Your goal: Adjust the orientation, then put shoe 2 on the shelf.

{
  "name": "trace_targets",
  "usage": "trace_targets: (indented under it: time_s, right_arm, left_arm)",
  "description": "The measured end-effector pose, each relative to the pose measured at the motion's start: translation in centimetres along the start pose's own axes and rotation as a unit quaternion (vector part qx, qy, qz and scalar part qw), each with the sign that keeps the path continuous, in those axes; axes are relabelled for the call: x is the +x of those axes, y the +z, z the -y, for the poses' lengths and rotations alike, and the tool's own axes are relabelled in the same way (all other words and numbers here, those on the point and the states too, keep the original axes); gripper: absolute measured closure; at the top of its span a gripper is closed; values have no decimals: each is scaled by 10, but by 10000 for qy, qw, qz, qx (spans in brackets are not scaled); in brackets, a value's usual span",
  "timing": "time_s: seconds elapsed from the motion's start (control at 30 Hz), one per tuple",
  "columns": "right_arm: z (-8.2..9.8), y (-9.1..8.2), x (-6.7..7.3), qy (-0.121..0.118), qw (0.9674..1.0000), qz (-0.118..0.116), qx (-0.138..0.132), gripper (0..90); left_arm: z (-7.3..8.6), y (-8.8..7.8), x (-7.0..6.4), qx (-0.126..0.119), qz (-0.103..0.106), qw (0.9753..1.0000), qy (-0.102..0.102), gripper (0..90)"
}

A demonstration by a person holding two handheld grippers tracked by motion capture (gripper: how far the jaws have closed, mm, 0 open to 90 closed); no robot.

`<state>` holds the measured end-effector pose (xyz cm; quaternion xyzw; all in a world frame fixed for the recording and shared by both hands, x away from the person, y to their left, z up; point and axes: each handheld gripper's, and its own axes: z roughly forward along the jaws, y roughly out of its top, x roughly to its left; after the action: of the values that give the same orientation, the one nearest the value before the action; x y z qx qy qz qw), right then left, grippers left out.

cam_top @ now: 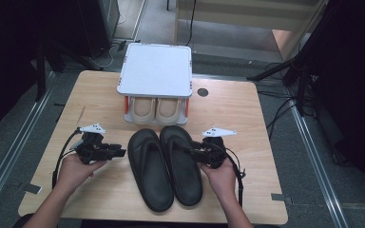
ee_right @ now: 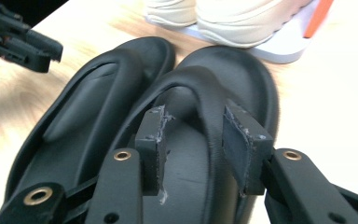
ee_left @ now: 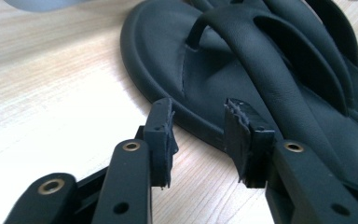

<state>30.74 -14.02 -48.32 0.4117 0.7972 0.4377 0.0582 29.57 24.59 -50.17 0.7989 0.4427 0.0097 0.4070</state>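
At the left, the left gripper (cam_top: 120,152) sat in the person's hand just beside the pair, its jaws apart with nothing between them, the rim of the left black rubber flip-flop sandal (cam_top: 150,168) lying just past their tips. That sandal lay flat on the pale wooden surface (cam_top: 100,90), touching its twin, the right black sandal (cam_top: 181,161). Over the twin's strap hovered the right gripper (cam_top: 193,152), jaws open and straddling it, not pressing. Behind stood the white two-tier shoe rack (cam_top: 156,69), cream shoes (cam_top: 157,110) on the lower shelf, top bare. By my reading both sandals had been set down paired; racking them, if intended, remained.
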Motion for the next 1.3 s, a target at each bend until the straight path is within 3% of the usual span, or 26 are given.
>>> trace_targets:
  time_s: [0.37, 0.63, 0.77, 0.87, 1.1, 1.3]
  right_arm:
    - [1, 7, 15, -118, 9999, -103, 70, 617]
    - [4, 11, 23, -53, 9999, -136, 42, 606]
    - [5, 14, 33, -243, 9997, -87, 18, 602]
    - [8, 17, 38, -148, 9998, -118, -2, 587]
    - [12, 28, 50, -224, 9997, -18, 54, 545]
    - [16, 39, 57, 1, 9999, 32, 105, 465]
  left_arm:
    - [-2, -9, 5, -186, -31, 9998, 25, 552]
    - [-4, -11, 7, -255, -63, 9997, 14, 519]
    - [-5, -12, 7, -287, -85, 9995, 36, 505]
    - [-5, -13, 7, -322, -105, 9994, 42, 498]
    - [-3, -17, 9, -392, -128, 9991, 52, 490]
    - [-2, -20, 9, -430, -156, 9989, 54, 484]
